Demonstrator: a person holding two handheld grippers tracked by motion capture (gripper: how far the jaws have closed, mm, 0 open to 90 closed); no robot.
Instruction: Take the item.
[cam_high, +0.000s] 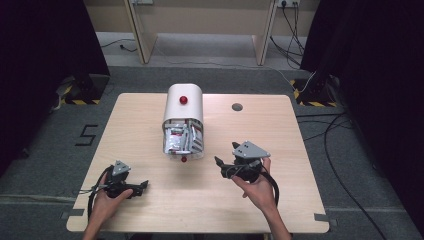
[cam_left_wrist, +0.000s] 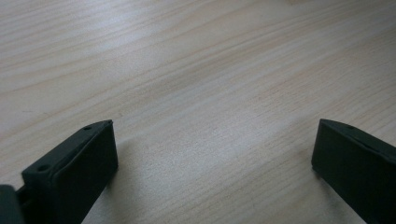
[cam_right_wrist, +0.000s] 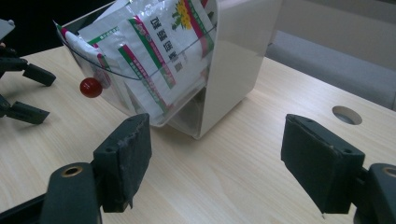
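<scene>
A white, round-topped plastic dispenser box (cam_high: 183, 112) stands near the middle of the pale wooden desk (cam_high: 280, 145), its clear front drawer (cam_high: 183, 147) tipped open toward the person and stuffed with white sachets printed in red and green (cam_high: 180, 139). One small red ball knob (cam_high: 183, 100) sits on the white top of the box, and a second red knob (cam_high: 184, 159) sits on the front of the clear drawer. In the right gripper view the sachets (cam_right_wrist: 156, 51) lean against the drawer's transparent wall (cam_right_wrist: 135, 100), with the red knob (cam_right_wrist: 90, 87) sticking out at its left. The right gripper (cam_high: 226, 159) hovers just to the right of the drawer, pointing toward it, its black jaws spread wide with nothing between them and the pads clear of the box. The left gripper (cam_high: 145, 186) rests low at the near left of the desk, well apart from the box, held by the person's left hand (cam_high: 107, 197); its jaws also stand wide apart over bare wood, holding nothing. A round grey cable hole (cam_high: 237, 107) lies in the desk behind and to the right of the box.
</scene>
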